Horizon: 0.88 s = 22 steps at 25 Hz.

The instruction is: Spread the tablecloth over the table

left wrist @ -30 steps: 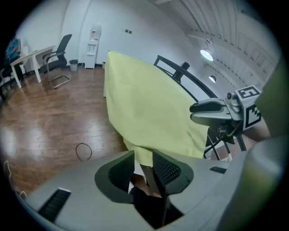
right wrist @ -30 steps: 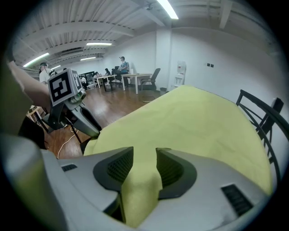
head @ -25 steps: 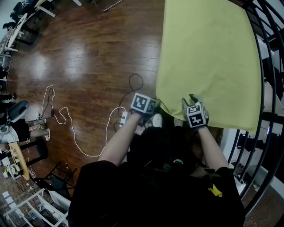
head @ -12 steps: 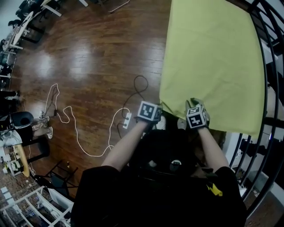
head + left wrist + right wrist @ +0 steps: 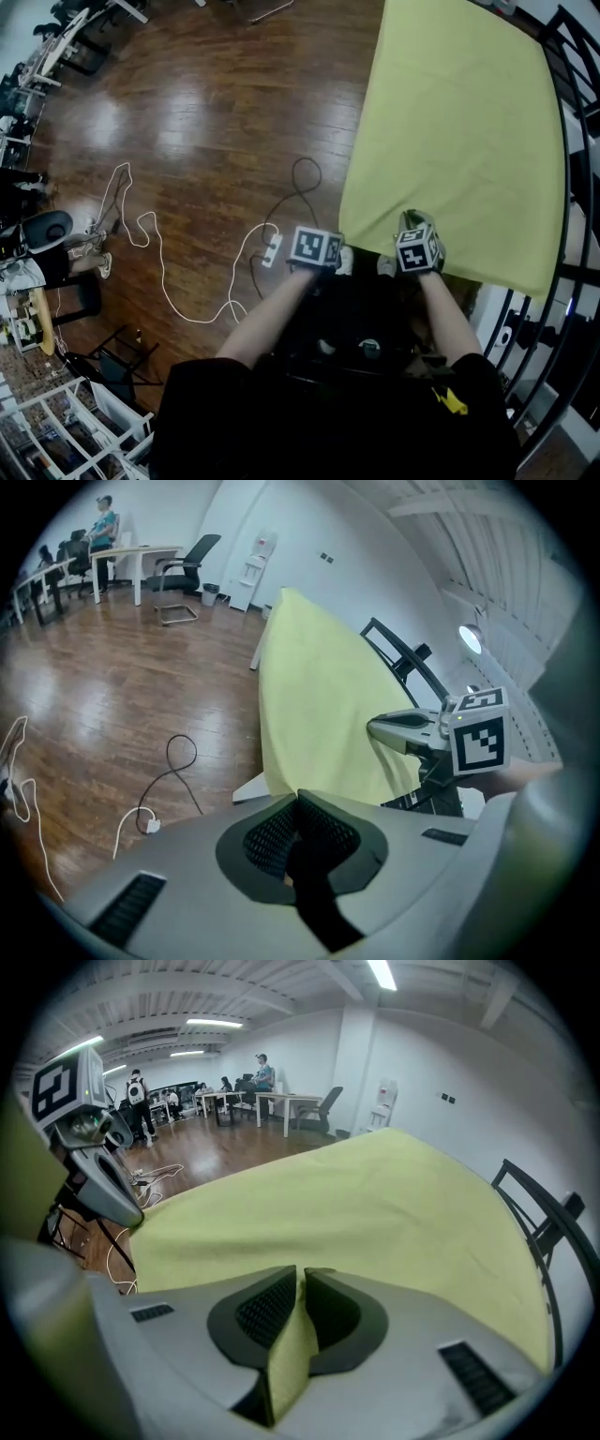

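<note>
On my left the wood floor (image 5: 206, 112) lies open, crossed only by a white cable (image 5: 165, 281) and a looped black cord (image 5: 292, 178) near my feet. Straight ahead the tablecloth (image 5: 459, 131) fills the way. On my right a black railing (image 5: 572, 197) runs close along its edge, leaving little room. Desks and chairs (image 5: 141, 560) stand well off.

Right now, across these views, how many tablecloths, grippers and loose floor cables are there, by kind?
yellow tablecloth: 1
grippers: 2 (left gripper, right gripper)
floor cables: 2 (white cable, black cable)
Total: 5
</note>
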Available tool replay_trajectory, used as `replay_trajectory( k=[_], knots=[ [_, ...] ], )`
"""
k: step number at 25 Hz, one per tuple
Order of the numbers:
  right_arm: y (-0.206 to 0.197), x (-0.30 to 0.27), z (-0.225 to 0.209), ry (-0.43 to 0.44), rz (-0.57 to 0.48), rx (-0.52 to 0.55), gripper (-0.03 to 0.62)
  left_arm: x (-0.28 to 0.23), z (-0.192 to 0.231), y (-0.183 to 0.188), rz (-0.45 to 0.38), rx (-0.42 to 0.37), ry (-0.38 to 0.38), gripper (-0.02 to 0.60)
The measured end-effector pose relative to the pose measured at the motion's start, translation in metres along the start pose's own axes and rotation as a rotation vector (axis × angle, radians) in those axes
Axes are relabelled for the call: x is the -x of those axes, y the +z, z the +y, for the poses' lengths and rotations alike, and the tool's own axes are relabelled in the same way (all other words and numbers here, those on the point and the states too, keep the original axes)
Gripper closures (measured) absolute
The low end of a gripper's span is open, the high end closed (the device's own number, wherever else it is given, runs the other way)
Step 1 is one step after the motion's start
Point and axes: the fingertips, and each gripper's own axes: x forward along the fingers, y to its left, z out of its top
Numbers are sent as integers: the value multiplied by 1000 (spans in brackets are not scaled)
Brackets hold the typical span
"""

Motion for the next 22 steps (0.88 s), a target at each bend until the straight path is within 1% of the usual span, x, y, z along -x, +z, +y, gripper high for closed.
replay_trajectory(
  k=[2,3,4,5,7,8,10,13,17,20,22],
  knots=[
    [-1,-1,1,6,-4,-4,554,3,1,-2,-21,37,3,586],
    [-1,-1,2,10,-5,-7,554,6,5,-1,-39,50,21,583],
    [0,-1,3,15,-5,-8,554,10,10,2,-58,58,51,564],
    [1,0,4,20,-7,-11,553,15,16,5,-79,61,88,531],
    [3,1,5,33,-16,-18,531,26,30,12,-120,50,167,526],
    [4,3,5,36,-26,-21,530,30,36,15,-138,35,196,526],
    [5,7,2,35,-48,-27,528,35,41,22,-160,0,220,526],
    [1,10,-9,12,-72,-40,529,32,31,28,-138,-52,198,526],
    [-17,25,-32,-27,-84,-74,530,24,3,41,-153,-153,173,526],
    [-35,41,-61,-54,-83,-152,530,13,-30,58,-177,-197,106,526],
    [-44,53,-90,-88,-93,-214,530,13,-62,86,-231,-254,57,526]
  ],
)
